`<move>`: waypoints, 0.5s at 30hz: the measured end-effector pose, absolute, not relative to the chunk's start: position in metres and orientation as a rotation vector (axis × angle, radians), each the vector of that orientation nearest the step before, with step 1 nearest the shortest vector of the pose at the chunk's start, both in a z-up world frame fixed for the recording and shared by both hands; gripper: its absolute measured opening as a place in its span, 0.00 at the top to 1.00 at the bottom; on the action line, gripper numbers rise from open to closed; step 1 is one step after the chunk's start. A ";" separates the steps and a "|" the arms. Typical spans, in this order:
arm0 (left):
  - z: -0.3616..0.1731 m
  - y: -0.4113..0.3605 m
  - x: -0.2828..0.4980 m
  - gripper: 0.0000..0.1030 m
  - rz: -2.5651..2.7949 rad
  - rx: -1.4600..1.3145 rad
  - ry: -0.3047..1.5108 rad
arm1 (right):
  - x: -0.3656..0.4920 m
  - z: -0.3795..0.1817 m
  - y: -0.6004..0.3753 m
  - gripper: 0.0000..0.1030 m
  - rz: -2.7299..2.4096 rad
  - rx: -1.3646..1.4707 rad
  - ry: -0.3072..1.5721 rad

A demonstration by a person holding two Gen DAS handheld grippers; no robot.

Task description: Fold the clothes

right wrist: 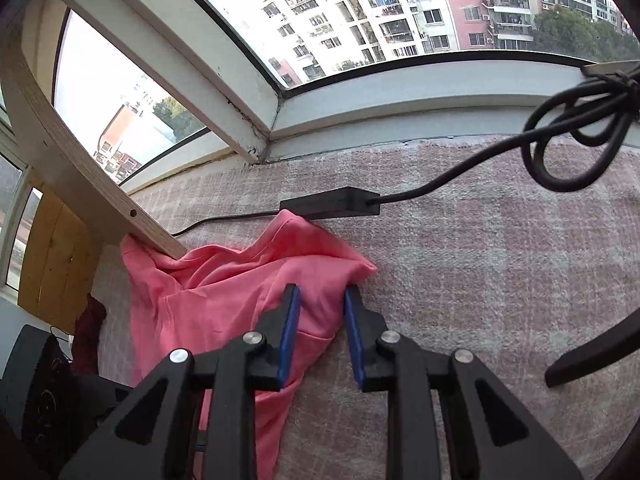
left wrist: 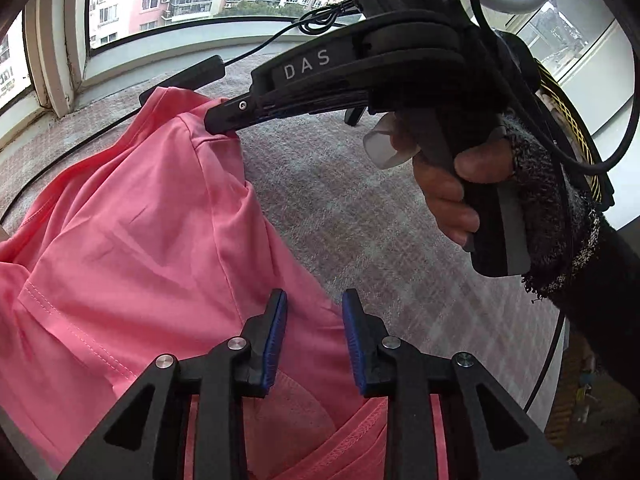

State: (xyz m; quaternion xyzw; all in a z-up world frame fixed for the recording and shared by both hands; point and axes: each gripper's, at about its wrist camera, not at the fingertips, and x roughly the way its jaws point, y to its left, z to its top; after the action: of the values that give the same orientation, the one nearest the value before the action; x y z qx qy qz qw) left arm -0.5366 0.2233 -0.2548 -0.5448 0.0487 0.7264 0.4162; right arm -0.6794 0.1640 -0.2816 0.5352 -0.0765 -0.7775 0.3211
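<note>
A pink garment (left wrist: 132,240) lies crumpled on a pinkish-grey checked cloth surface (left wrist: 360,220). My left gripper (left wrist: 314,300) is open, its blue-padded fingers just above the garment's right edge. In the left wrist view my right gripper (left wrist: 220,122) reaches in from the right, its tip pressed on the garment's far corner. In the right wrist view the right gripper (right wrist: 322,292) stands open astride the pink garment (right wrist: 224,292) near its right corner, with cloth between the fingers.
A black power adapter (right wrist: 330,204) with cables (right wrist: 560,148) lies just behind the garment by the window sill (right wrist: 400,104). A wooden board (right wrist: 80,168) leans over the garment's left side. Dark items (right wrist: 48,380) sit at far left.
</note>
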 end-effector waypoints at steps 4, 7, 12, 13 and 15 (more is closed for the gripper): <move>-0.254 0.226 -0.532 0.75 1.790 -1.366 0.147 | -0.688 -0.272 0.165 0.97 -2.183 1.345 -0.175; -0.240 0.210 -0.531 0.75 1.777 -1.387 0.073 | -0.683 -0.263 0.169 0.81 -2.125 1.389 -0.216; -0.198 0.148 -0.486 0.75 1.826 -1.356 0.044 | -0.614 -0.214 0.211 0.61 -2.020 1.357 -0.281; -0.191 0.134 -0.474 0.75 1.827 -1.357 0.039 | -0.592 -0.203 0.222 0.61 -1.977 1.335 -0.299; -0.187 0.108 -0.449 0.75 1.821 -1.380 0.021 | -0.544 -0.190 0.238 0.61 -1.886 1.329 -0.297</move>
State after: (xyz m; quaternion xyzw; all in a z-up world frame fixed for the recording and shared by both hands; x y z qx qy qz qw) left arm -0.4487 0.1076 -0.1870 -0.5494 0.0085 0.7250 0.4153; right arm -0.5443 0.2385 -0.1899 0.5247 -0.1173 -0.7442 0.3965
